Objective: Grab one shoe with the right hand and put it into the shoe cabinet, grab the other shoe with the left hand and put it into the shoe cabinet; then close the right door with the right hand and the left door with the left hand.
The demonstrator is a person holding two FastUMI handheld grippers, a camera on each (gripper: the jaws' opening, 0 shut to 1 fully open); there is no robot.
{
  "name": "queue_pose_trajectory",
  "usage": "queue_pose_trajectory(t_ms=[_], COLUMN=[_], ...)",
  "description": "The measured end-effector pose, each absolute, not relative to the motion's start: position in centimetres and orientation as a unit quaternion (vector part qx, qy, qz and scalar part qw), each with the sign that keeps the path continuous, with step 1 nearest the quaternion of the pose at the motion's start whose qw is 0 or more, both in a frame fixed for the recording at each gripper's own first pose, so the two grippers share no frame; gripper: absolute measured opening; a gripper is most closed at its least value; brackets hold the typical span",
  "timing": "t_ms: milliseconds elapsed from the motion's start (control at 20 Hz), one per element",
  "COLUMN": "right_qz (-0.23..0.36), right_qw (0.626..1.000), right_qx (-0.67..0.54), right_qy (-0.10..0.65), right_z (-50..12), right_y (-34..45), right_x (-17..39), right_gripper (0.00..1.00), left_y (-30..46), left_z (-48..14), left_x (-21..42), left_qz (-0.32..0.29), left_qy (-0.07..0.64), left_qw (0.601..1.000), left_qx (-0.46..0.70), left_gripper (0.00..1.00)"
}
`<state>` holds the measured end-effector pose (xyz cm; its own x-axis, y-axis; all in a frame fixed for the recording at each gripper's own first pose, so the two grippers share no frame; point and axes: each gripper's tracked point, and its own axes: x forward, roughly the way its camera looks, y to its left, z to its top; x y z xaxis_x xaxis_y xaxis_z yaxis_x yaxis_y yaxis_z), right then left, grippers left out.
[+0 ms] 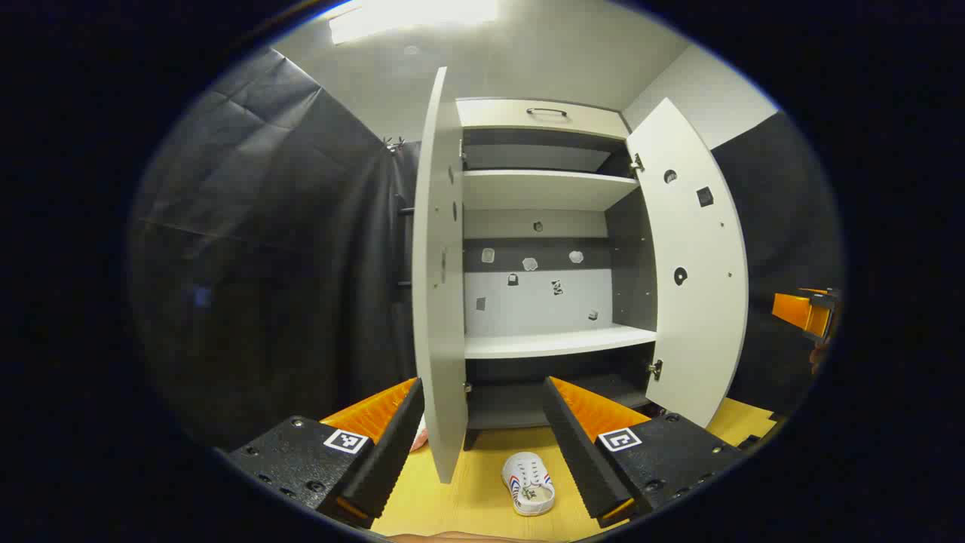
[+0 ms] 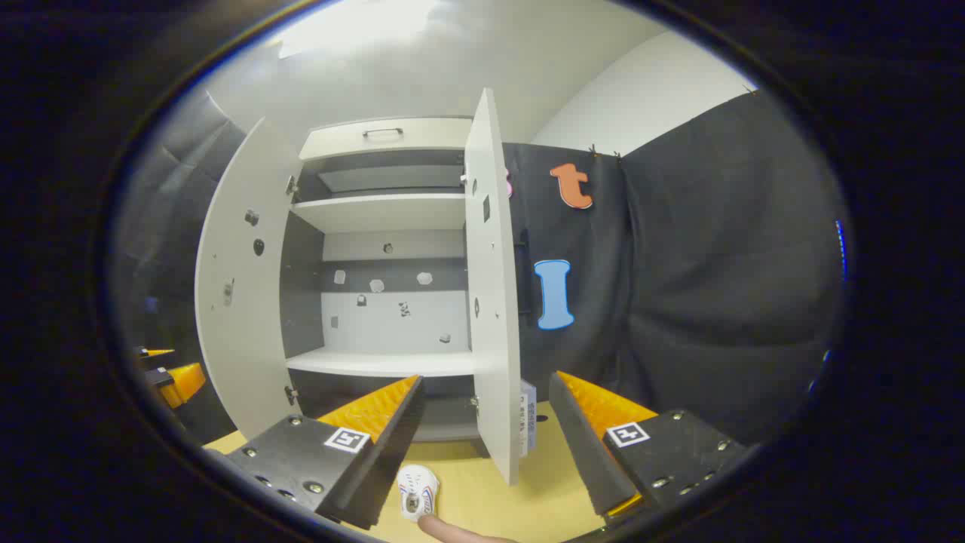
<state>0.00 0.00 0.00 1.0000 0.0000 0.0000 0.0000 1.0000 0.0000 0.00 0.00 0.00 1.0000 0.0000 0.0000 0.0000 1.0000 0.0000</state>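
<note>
The white shoe cabinet (image 1: 539,113) stands ahead with both doors swung open, its left door (image 1: 436,302) edge-on and its right door (image 1: 697,286) wide. One white shoe (image 1: 528,494) with red and blue stripes lies on the yellow floor in front of it, below and between my left gripper's (image 1: 483,383) open fingers, untouched. In the right gripper view the same kind of shoe (image 2: 417,490) lies low, just right of the left finger of my right gripper (image 2: 485,377), which is open and empty. The white shelf (image 2: 377,363) is bare.
A pale pinkish thing (image 1: 419,437) peeks out behind the left door's foot; I cannot tell what it is. A small white box (image 2: 528,426) stands behind the right door. A fingertip (image 2: 452,529) shows at the bottom edge. Black cloth walls flank the cabinet.
</note>
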Motion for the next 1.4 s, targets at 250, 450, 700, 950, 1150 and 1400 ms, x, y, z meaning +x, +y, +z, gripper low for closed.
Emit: queue_pose_trajectory(t_ms=[250,450,700,950,1150,1400], right_qz=[-0.003,-0.010,-0.018,-0.002,0.022,0.063], right_qw=[1.000,1.000,1.000,1.000,0.999,0.995], right_qx=[-0.018,-0.015,-0.010,-0.018,-0.036,-0.065], right_qy=[-0.002,0.003,0.005,0.017,0.023,0.045], right_z=[0.9,1.1,1.2,0.3,-1.7,-7.5], right_y=[0.8,0.4,-0.3,0.7,2.8,6.8], right_x=[-1.0,-1.1,-0.6,-0.3,0.4,2.3], right_gripper=[0.93,1.00,0.94,0.94,0.98,0.94], left_y=[0.6,0.4,0.8,1.2,1.9,2.2], left_z=[1.2,0.8,0.5,-0.2,-1.3,-2.0], left_x=[-0.4,-0.3,0.1,0.3,0.7,0.8], left_qz=[-0.007,-0.010,-0.007,-0.010,-0.004,-0.009], left_qy=[-0.010,-0.004,0.000,0.006,0.015,0.016], left_qw=[1.000,1.000,1.000,1.000,1.000,0.999], left_qx=[-0.009,-0.010,-0.017,-0.023,-0.027,-0.028], left_gripper=[0.95,0.95,0.95,0.95,0.95,0.95])
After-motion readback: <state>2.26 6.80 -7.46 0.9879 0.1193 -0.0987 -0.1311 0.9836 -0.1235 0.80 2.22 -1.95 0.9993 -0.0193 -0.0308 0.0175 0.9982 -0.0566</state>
